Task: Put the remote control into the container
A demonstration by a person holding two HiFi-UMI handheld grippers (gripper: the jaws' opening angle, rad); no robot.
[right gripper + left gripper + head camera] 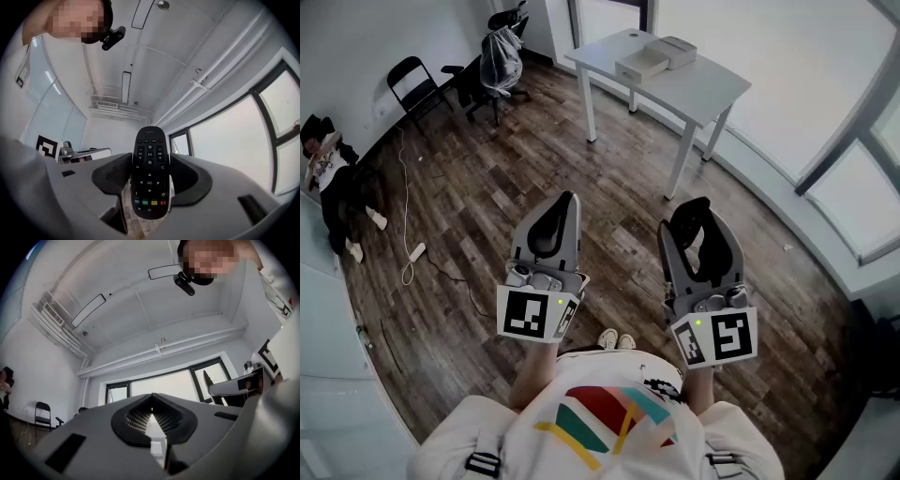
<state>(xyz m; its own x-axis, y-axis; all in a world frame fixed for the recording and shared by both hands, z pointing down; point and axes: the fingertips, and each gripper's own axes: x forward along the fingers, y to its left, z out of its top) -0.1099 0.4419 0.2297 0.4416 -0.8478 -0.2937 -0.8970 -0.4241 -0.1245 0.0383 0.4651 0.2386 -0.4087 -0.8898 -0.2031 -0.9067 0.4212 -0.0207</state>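
Note:
A black remote control (150,161) with coloured buttons stands upright between the pads of my right gripper (150,174), which is shut on its two long sides. In the head view the right gripper (694,230) is held at chest height over the wooden floor, pointing up and away. My left gripper (548,225) is beside it at the same height. Its pads (136,418) meet at the tip with nothing between them. Two pale shallow containers (654,58) lie on a white table (712,94) at the far side of the room.
A black folding chair (411,80) and an office chair draped with cloth (499,56) stand by the far wall. A person (328,173) sits on the floor at the left. A cable with a power strip (414,253) lies on the floor. Large windows line the right.

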